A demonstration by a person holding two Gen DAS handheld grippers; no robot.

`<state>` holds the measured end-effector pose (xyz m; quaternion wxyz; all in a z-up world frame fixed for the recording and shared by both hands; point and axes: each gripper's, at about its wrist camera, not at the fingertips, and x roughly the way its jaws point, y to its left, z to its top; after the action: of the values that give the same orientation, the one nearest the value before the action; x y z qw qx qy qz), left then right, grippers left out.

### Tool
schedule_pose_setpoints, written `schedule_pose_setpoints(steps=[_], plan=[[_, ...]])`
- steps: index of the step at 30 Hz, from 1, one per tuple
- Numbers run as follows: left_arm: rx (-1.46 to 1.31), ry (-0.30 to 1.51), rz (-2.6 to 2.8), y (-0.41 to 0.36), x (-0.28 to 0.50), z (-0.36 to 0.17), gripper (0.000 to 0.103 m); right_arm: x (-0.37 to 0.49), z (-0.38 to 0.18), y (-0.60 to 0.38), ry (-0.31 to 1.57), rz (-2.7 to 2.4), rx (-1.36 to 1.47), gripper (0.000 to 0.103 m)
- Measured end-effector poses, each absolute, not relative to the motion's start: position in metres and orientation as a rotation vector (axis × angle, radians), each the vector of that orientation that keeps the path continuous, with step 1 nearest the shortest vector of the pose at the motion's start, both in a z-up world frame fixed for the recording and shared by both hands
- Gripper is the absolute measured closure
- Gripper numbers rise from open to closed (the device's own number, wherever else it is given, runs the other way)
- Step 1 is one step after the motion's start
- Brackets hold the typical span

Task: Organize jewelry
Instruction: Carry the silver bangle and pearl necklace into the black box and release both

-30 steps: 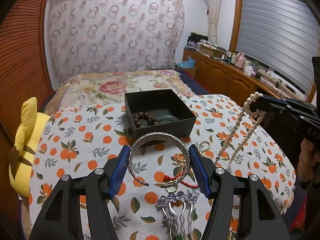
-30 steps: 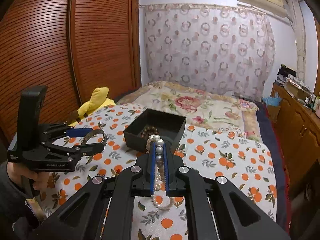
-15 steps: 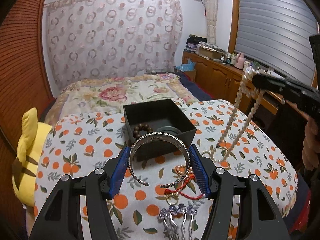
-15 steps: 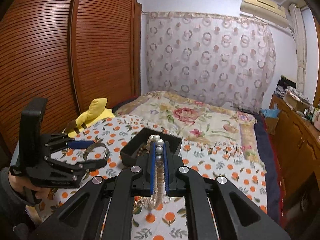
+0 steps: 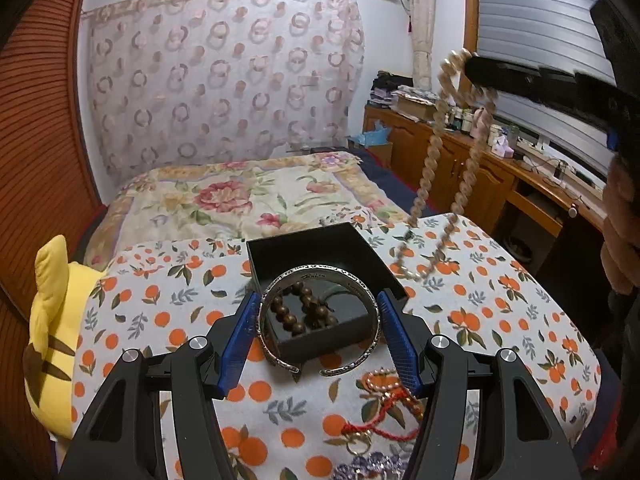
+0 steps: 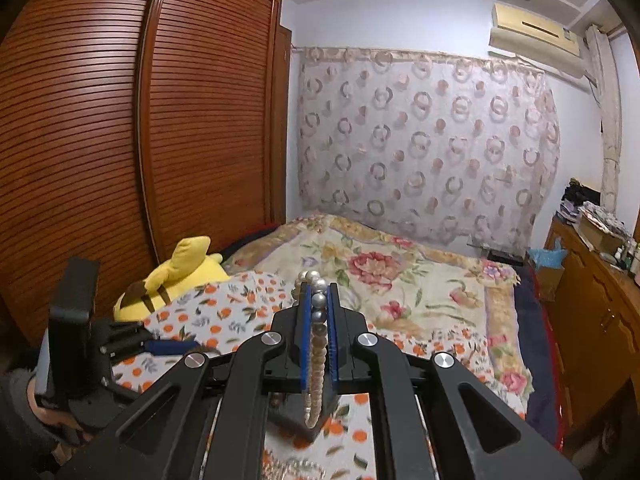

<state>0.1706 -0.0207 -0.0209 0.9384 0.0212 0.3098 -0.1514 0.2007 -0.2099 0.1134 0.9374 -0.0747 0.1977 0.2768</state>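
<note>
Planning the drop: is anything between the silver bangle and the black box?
Nothing visible. The left tool holds the silver bangle over the open black box, with only wooden beads inside.

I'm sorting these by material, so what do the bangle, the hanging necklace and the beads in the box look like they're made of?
Bangle: likely silver-toned metal, shiny with engraved patterning. Necklace: pearl or imitation pearl, round creamy glossy beads. Beads in the black box: probably polished dark wood, brown and glossy.
</note>
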Motion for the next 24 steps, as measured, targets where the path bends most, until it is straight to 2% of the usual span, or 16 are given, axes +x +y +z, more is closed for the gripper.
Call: schedule_pose_setpoints(steps=[6, 24], plan=[[0.040, 0.657, -0.300, -0.018, 0.186, -0.028, 0.045, 0.233, 0.098, -0.198, 0.430, 0.601, -0.136, 0.095], [0.052, 0.715, -0.281, -0.021, 0.241, -0.040, 0.045, 0.297, -0.008, -0.189, 0.665, 0.651, -0.084, 0.094]])
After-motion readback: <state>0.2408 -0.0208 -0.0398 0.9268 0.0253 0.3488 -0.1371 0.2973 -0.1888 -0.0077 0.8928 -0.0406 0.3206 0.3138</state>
